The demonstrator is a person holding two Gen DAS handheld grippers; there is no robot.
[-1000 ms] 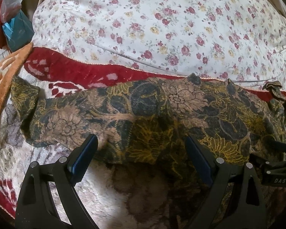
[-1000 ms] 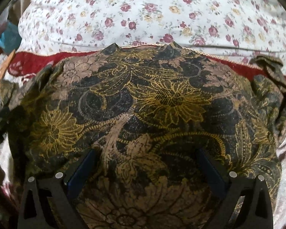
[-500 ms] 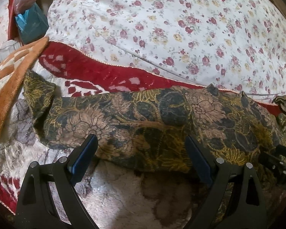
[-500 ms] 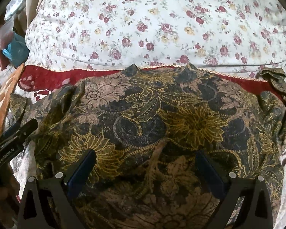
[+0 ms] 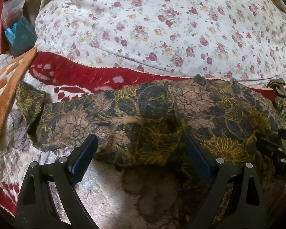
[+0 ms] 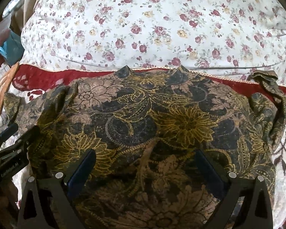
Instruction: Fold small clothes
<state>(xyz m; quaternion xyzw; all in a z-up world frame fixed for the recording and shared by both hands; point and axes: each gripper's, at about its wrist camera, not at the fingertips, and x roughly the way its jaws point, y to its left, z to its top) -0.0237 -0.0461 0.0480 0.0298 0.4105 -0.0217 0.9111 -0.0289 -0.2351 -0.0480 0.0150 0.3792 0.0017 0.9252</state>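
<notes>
A small dark garment (image 5: 152, 118) with gold and tan flowers lies spread on a plush blanket (image 5: 104, 187). It fills the right wrist view (image 6: 152, 126). My left gripper (image 5: 141, 150) is open, its fingers wide apart at the garment's near edge, nothing between them. My right gripper (image 6: 146, 164) is open above the garment's middle, empty. The right gripper shows at the right edge of the left wrist view (image 5: 276, 152). The left gripper shows at the left edge of the right wrist view (image 6: 7, 152).
A large white pillow with red roses (image 5: 162, 28) lies behind the garment, along the blanket's red border (image 5: 76, 76). An orange checked cloth (image 5: 3, 95) lies at the left. A teal box and plastic bags (image 5: 19, 32) sit at the far left.
Both grippers have pulled back and to the left of the garment, so more pillow and blanket show. The garment lies still. Both stay open.
</notes>
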